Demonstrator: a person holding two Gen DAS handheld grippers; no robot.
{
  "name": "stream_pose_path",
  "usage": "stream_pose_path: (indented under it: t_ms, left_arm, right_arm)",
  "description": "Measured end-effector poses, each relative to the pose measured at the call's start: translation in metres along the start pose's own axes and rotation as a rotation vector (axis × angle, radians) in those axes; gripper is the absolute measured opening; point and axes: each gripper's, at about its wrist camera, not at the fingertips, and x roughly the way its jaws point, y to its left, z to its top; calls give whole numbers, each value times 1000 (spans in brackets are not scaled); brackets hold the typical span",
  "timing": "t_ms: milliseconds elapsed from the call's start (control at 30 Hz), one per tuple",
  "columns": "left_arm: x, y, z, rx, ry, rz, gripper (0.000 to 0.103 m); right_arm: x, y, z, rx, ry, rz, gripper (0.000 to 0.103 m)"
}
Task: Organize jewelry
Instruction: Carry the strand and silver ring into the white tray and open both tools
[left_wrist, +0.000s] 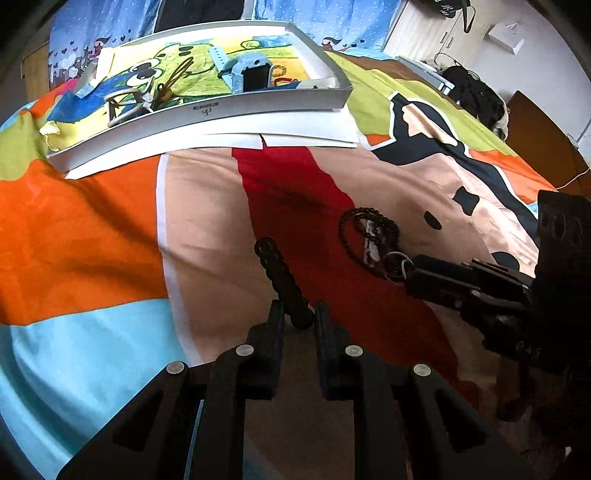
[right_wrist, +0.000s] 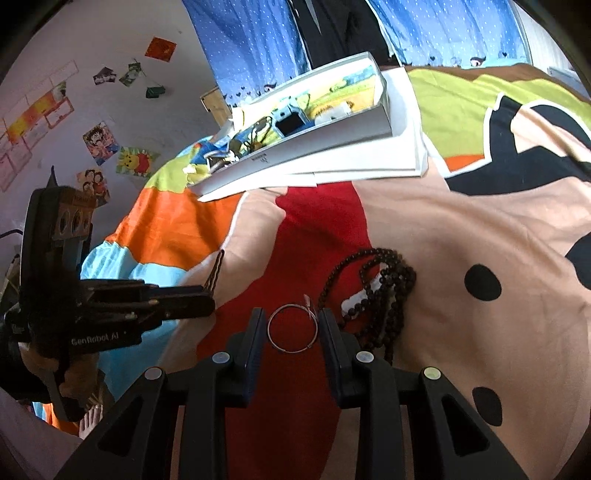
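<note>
1. The left hand-held gripper (left_wrist: 298, 314) is clenched on a dark chain bracelet (left_wrist: 281, 275), gripping its near end; the rest of the bracelet sticks out forward above the bed cover (left_wrist: 92, 240).
2. The right hand-held gripper (right_wrist: 291, 328) is released, its jaws standing either side of a thin metal bangle (right_wrist: 292, 328) that lies flat on the cover's red patch; whether the pads touch it, I cannot tell.
3. A dark bead necklace (right_wrist: 384, 291) lies heaped just right of the bangle, near the right finger.
4. A white tray (left_wrist: 236, 107) sits farther back on white paper sheets (left_wrist: 295, 133), holding a blue watch (left_wrist: 251, 74) and other small pieces on a cartoon-print liner.
5. The bed carries a cover with orange, red, peach, light-blue and green patches. Blue dotted curtains (right_wrist: 251, 40) hang behind, and cartoon pictures (right_wrist: 99, 142) are stuck to the wall.
</note>
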Motion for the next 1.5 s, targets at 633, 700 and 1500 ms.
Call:
stream_pose_path:
  t_ms: [633,700,1500]
  left_arm:
    - [-38,14,84,45,-161,11,13]
    - [-40,22,106,56,-187,26,13]
    - [63,141,252,-84,-136,62,13]
  right_arm:
    - [-3,9,84,-58,-115,50,28]
    - [3,8,114,-88,-137,49,28]
    - [149,-51,272,-165,-66,-198,28]
